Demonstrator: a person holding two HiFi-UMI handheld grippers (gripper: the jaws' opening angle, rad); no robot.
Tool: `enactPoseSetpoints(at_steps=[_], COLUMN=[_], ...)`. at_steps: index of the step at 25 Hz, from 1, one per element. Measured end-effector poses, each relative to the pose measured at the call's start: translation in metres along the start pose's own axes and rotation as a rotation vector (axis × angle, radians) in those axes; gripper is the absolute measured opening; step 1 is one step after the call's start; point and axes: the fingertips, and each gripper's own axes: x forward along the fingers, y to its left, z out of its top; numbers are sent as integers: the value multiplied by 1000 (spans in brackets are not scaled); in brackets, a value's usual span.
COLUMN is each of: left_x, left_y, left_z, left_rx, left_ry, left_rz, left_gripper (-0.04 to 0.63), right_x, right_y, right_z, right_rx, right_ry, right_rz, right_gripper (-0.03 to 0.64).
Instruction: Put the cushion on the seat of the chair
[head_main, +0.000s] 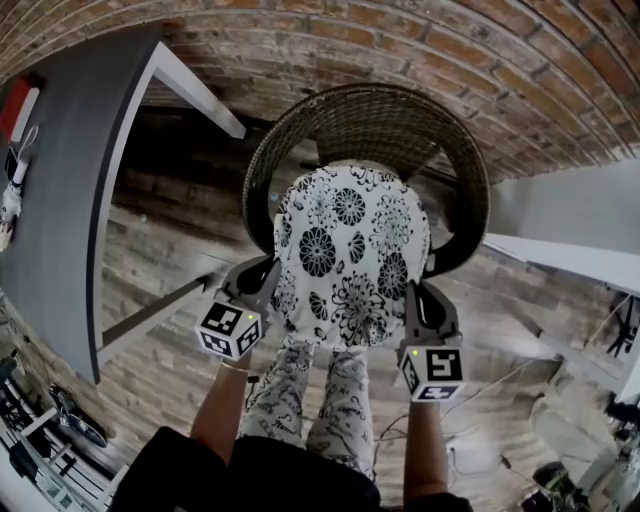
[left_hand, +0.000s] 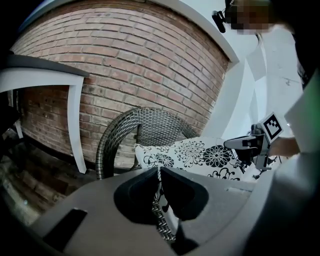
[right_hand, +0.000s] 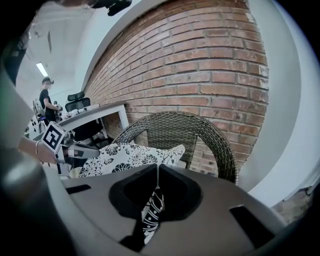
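A white cushion (head_main: 350, 255) with black flower print hangs over the round wicker chair (head_main: 300, 125). My left gripper (head_main: 262, 283) is shut on the cushion's near left edge, and my right gripper (head_main: 412, 297) is shut on its near right edge. In the left gripper view the cushion (left_hand: 200, 155) stretches across to the right gripper (left_hand: 239, 145), with cloth pinched between the left gripper's (left_hand: 158, 172) pads. In the right gripper view the cushion (right_hand: 132, 155) lies before the chair back (right_hand: 175, 127), cloth caught in the right gripper (right_hand: 157, 170). The seat is hidden under the cushion.
A dark table (head_main: 70, 180) with white legs stands left of the chair. A brick wall (head_main: 400, 40) runs behind it. A white ledge (head_main: 560, 260) juts in at the right. My patterned trouser legs (head_main: 310, 400) stand just before the chair. A person (right_hand: 47, 102) stands far off.
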Motion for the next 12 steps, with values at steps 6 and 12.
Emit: enactPoseSetpoints(at_steps=[6, 12], left_x=[11, 18], left_y=[3, 4], left_z=[-11, -18], left_rx=[2, -23], left_ry=[30, 34], left_rz=[11, 20], left_gripper=[14, 14], right_x=[12, 20], right_y=[-4, -6], right_z=[-4, -9], right_rx=[-12, -17], right_ry=[13, 20], right_rz=[11, 21], right_gripper=[12, 12])
